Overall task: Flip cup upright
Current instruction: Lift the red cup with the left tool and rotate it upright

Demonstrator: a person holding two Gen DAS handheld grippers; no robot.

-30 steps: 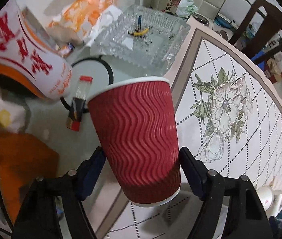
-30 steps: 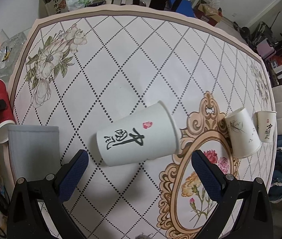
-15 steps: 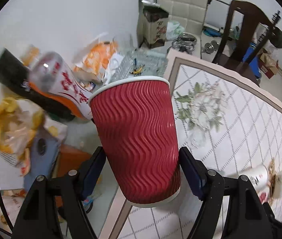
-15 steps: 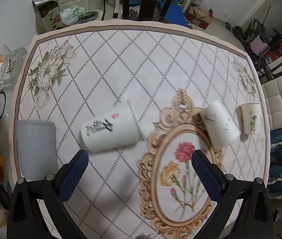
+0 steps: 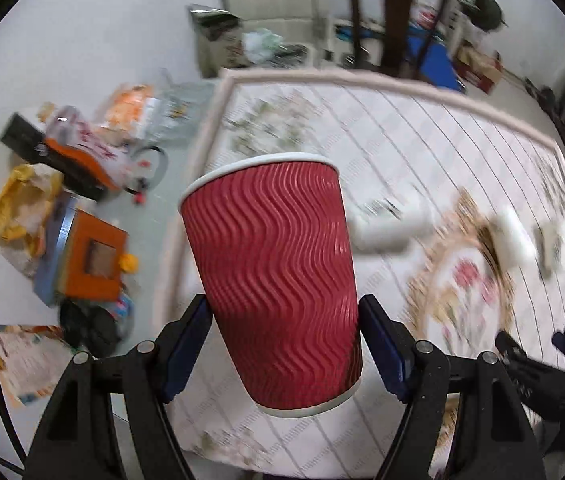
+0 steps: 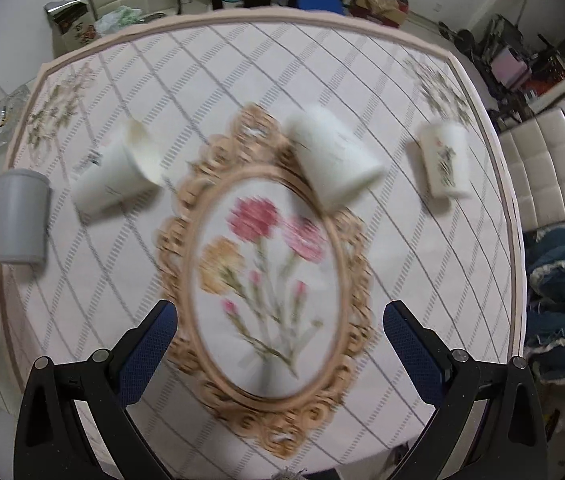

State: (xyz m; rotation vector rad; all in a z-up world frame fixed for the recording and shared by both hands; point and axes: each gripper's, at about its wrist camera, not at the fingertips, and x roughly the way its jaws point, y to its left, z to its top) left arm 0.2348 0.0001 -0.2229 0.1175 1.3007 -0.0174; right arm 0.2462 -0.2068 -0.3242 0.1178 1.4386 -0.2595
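Currently: table (image 6: 362, 80), patterned cloth, fills frame ctr of right view. Red cup (image 5: 278, 280), frame ctr of left view, long axis near vertical, rim up, base low, off the cloth. Left gripper (image 5: 284, 344) closed on cup's lower wall, both pads touching. Right gripper (image 6: 280, 344) wide open, holds nothing. White cups (image 6: 114, 176), (image 6: 334, 156), (image 6: 444, 160) lie on sides, upper frame; right gripper nearer, judged.

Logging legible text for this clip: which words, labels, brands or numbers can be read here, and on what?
None can be read with confidence.
White cup lying on its side: dark marks, blurred.
Small white cup: dark print, blurred.
Red-lettered bottle: characters smeared.
Box behind the table: print too small.
Red cup in the left gripper: no print visible.
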